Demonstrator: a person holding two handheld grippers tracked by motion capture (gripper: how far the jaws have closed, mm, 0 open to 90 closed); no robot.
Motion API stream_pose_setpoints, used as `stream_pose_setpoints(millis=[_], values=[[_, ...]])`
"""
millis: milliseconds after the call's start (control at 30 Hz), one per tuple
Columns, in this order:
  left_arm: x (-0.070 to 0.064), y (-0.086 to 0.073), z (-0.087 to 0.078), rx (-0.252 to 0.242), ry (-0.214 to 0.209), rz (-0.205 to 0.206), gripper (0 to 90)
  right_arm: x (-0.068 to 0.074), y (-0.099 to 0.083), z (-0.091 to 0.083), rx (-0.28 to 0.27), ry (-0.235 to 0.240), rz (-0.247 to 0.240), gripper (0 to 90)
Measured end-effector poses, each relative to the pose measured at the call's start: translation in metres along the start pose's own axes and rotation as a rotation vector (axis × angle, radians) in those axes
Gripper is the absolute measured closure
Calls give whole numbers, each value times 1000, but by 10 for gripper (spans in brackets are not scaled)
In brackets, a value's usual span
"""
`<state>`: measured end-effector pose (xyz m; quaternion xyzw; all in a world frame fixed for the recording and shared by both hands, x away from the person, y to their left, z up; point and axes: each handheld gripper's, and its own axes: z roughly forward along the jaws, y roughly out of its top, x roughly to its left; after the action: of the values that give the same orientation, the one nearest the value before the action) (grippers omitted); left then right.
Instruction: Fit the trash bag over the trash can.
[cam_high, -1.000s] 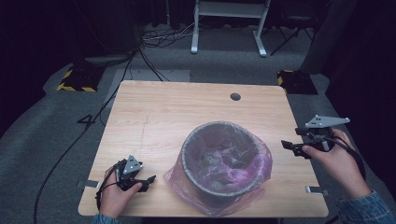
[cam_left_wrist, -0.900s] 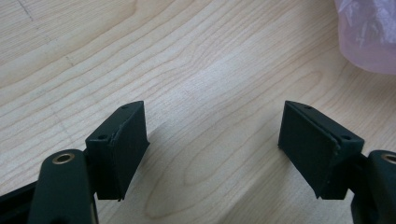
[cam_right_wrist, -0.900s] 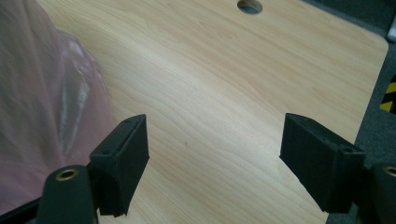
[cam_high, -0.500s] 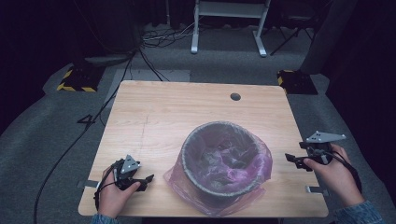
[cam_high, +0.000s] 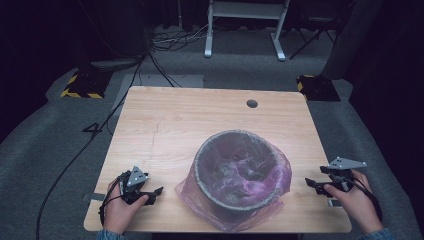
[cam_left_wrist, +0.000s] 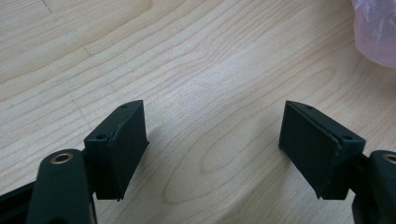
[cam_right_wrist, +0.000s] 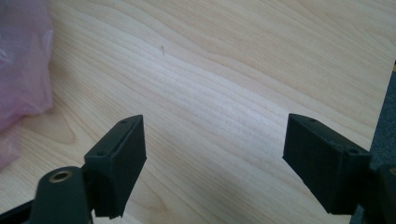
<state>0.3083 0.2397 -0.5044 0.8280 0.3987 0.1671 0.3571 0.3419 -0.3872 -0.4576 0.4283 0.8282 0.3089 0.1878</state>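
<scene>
From the high view, the wooden bench (cam_high: 200, 120) lies bare across its whole upper half, apart from a small round hole (cam_high: 252, 103) toward the upper right. Lower centre stands a grey bin (cam_high: 236, 169) lined with a pink bag (cam_high: 280, 172) (the plastic spills over the rim and onto the wood around it); inside I can make out nothing but crumpled liner. The left tongs (cam_high: 151, 192) rest at the lower left corner, near the bag's edge but apart from it, and the right tongs (cam_high: 312, 183) sit at the lower right edge.

In the left gripper view, the jaws stand wide apart over bare wood, gripping nothing, the pink bag at upper right.

In the right gripper view, the jaws are likewise spread wide and empty, the bag at the left edge, the bench's edge at far right.
</scene>
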Motion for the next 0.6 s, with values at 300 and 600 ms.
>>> stream_pose_setpoints(millis=[300, 600], values=[[0, 0, 0, 0, -2, -1, 226, 2, -29, 10, -40, -22, 57, 217], [0, 1, 1, 4, -1, -1, 212, 5, -46, 20, -93, -41, 93, 177]])
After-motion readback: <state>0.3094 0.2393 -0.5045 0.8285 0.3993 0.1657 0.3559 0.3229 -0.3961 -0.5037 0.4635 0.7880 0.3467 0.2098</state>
